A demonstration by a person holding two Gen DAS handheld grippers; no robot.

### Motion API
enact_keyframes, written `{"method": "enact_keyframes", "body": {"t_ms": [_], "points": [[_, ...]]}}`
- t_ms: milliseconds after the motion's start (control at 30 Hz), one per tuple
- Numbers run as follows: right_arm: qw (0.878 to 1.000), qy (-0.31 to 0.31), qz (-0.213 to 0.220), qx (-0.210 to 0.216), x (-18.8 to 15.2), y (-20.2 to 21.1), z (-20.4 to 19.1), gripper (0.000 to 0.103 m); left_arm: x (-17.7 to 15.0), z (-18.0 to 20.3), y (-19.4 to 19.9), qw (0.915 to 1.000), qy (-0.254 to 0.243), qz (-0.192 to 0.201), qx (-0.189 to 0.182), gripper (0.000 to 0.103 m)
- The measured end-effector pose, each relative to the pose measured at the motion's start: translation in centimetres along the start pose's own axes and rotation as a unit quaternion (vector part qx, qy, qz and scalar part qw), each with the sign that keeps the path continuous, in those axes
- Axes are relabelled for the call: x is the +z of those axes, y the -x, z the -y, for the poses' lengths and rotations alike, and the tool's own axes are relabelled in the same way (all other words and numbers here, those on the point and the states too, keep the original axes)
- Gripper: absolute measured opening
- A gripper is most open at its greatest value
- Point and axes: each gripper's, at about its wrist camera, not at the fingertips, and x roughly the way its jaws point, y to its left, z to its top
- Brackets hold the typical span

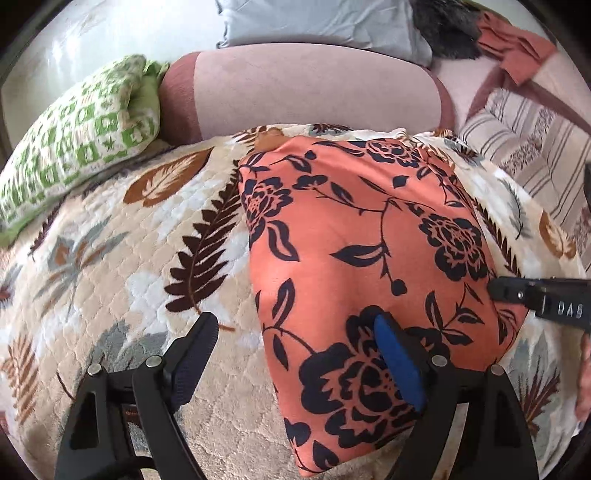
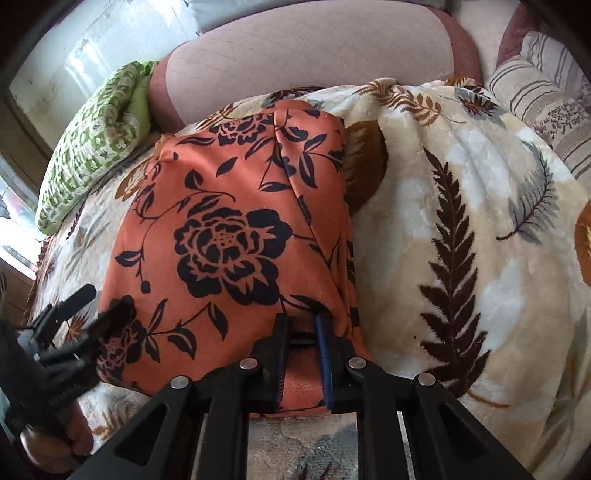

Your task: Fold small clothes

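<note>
An orange cloth with a dark floral print (image 1: 369, 236) lies folded on a leaf-patterned blanket (image 1: 129, 258). My left gripper (image 1: 295, 332) stands wide open across the cloth's near left edge. Its blue-padded finger (image 1: 397, 354) is over the fabric, and the other finger (image 1: 201, 332) is over the blanket. In the right wrist view the orange cloth (image 2: 229, 206) fills the middle. My right gripper (image 2: 301, 326) is shut on its near edge, with fabric pinched between the pads. The left gripper (image 2: 101, 301) shows at the lower left, and the right gripper (image 1: 517, 295) enters the left wrist view from the right.
A green-and-white pillow (image 1: 74, 147) lies at the far left. A pink cushion (image 1: 314, 92) rises behind the blanket, and a striped cushion (image 1: 528, 147) sits at the right. A grey pillow (image 1: 325, 22) and a rust-coloured cloth (image 1: 517, 48) lie further back. A hand (image 2: 51, 443) holds the left gripper.
</note>
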Motion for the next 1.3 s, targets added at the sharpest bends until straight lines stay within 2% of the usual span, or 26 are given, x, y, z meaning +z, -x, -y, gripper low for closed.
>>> {"method": "enact_keyframes", "body": {"t_ms": [167,300,367,567,700,800,833,1033,1200,1300], "points": [[1.0,-0.009,-0.001,0.017,1.2,1.3,0.1,0.018,0.2,-0.3,-0.1,1.0,0.006,0.0,0.0,0.088],[0.998,-0.007,0.04,0.047,2.3,3.1,-0.3,0.018,0.4,-0.2,-0.2,0.9999,0.011,-0.001,0.0,0.088],[0.998,0.005,0.057,0.04,3.9,3.2,-1.3,0.018,0.4,0.1,-0.2,1.0,0.006,0.0,0.003,0.088],[0.999,0.007,0.044,0.021,9.4,-0.4,-2.9,0.018,0.5,0.1,-0.3,1.0,0.004,0.001,0.003,0.088],[0.999,-0.046,0.002,0.013,13.2,-4.6,-2.4,0.018,0.6,0.2,-0.4,1.0,0.0,0.003,0.006,0.089],[0.997,-0.067,-0.028,0.006,14.4,-7.7,-1.5,0.019,0.7,0.3,-0.4,1.0,-0.004,0.005,0.006,0.089],[0.997,-0.069,-0.026,0.012,14.5,-8.2,-1.3,0.019,0.7,0.4,-0.5,1.0,-0.006,0.005,0.006,0.089],[0.997,-0.07,-0.011,0.024,13.1,-5.8,-1.3,0.019,0.6,0.3,-0.6,1.0,-0.002,0.004,0.006,0.09],[0.998,-0.057,0.007,0.034,8.7,-1.5,-1.8,0.019,0.5,0.1,-0.8,0.9999,0.008,0.004,0.011,0.094],[0.999,-0.046,-0.003,0.003,5.7,-0.4,-1.9,0.021,0.4,-0.3,-1.2,0.9998,0.021,-0.003,0.003,0.097]]}}
